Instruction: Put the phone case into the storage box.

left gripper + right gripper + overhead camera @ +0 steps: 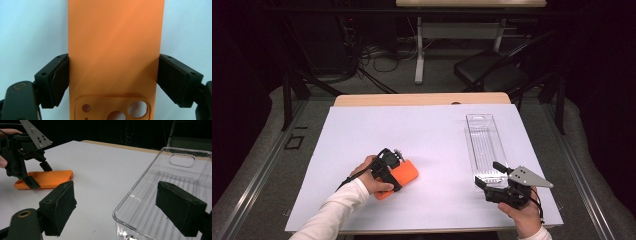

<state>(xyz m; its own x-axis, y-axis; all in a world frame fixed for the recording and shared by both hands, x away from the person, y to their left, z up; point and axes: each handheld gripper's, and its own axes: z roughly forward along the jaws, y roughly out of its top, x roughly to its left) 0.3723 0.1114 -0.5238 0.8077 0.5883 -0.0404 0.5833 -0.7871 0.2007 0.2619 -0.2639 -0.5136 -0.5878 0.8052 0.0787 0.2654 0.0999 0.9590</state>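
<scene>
An orange phone case (407, 175) lies flat on the white sheet, back side up with its camera cut-outs (116, 111) toward the left gripper. My left gripper (389, 175) stands over the case's near end, both pads (61, 75) pressed against its long edges. From the right gripper view, the left gripper (37, 175) straddles the case (53, 178). A clear plastic tray (484, 142) lies lengthwise on the right. My right gripper (492, 175) is at its near end, open. One jaw is outside the tray's left wall (135, 188), the other over the tray's inside, neither touching.
The white sheet (427, 130) covers almost the whole table, with a wooden strip (422, 99) showing at the far edge. A dark chair (492, 70) and another table's leg (419, 50) stand on the floor behind.
</scene>
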